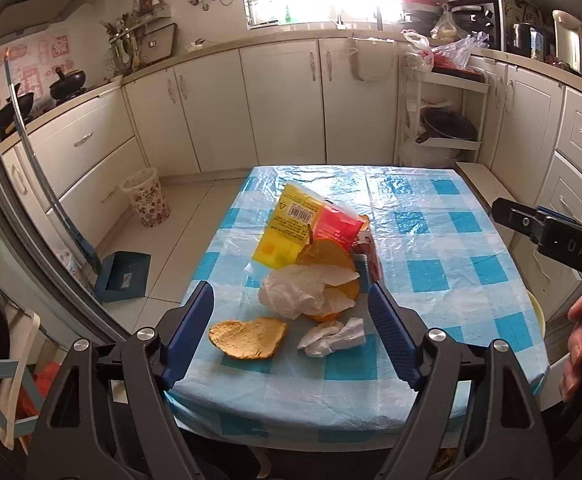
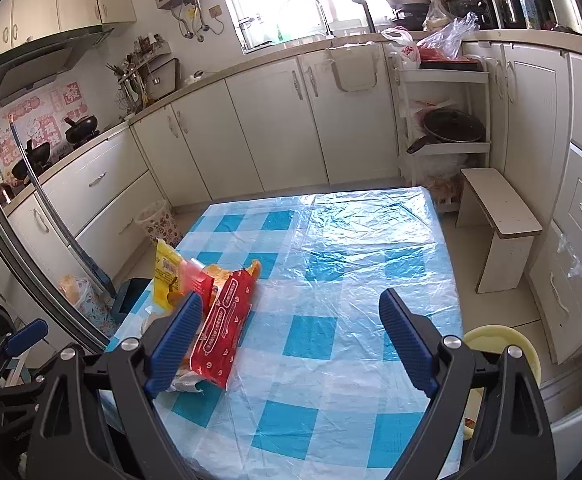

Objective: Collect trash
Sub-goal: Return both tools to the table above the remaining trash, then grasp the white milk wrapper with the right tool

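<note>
A trash pile lies on the blue checked tablecloth (image 1: pixel 431 272). It holds a yellow wrapper (image 1: pixel 287 224), a pink-red packet (image 1: pixel 337 228), crumpled white paper (image 1: pixel 303 288), an orange peel (image 1: pixel 247 338) and a small tissue wad (image 1: pixel 333 338). My left gripper (image 1: pixel 291 296) stands open above the table's near edge, its blue pads on either side of the pile and touching nothing. My right gripper (image 2: pixel 291 300) is open too. A long red wrapper (image 2: pixel 223 328) lies just inside its left finger, apart from the pads, and the yellow wrapper (image 2: pixel 167 268) stands behind it.
A floral waste bin (image 1: pixel 147 196) and a blue dustpan (image 1: pixel 125 276) sit on the floor left of the table. A wooden stool (image 2: pixel 499 216) and a pale yellow basin (image 2: pixel 499 348) are on the right. Cabinets ring the room. A hand (image 1: pixel 579 340) shows at the right edge.
</note>
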Available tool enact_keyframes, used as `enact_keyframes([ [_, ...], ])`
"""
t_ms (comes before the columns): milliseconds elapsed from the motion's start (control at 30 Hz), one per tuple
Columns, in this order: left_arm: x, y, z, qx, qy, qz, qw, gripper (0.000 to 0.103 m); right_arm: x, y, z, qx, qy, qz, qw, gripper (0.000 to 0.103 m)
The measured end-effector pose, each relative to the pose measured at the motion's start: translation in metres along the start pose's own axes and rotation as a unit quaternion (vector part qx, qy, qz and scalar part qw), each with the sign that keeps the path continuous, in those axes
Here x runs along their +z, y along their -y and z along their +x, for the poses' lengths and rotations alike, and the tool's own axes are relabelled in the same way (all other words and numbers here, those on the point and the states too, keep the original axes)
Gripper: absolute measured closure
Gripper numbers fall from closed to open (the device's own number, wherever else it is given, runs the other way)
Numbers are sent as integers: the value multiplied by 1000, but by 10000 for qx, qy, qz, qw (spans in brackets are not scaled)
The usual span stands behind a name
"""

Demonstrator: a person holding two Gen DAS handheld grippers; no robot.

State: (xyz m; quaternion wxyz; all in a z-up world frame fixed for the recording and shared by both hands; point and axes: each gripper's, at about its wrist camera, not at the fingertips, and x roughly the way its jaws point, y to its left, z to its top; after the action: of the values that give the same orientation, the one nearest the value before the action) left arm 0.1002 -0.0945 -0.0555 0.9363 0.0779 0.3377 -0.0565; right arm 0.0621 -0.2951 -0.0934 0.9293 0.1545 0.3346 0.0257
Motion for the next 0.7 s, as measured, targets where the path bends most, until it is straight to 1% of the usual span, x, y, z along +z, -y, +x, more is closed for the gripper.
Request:
enact_keyframes([
  [167,-4,-20,13,67,-125,-259,9996,27,-3,-13,9,26,-119,-118,9999,17],
  [467,-12,-39,25,69,-242,-432,9988,27,-9,-36,30,66,-385,-286,9988,17],
  [700,-18,-71,42,150,-543,-880,9945,26,-15,-49,53,69,-689,-378,9969,17],
])
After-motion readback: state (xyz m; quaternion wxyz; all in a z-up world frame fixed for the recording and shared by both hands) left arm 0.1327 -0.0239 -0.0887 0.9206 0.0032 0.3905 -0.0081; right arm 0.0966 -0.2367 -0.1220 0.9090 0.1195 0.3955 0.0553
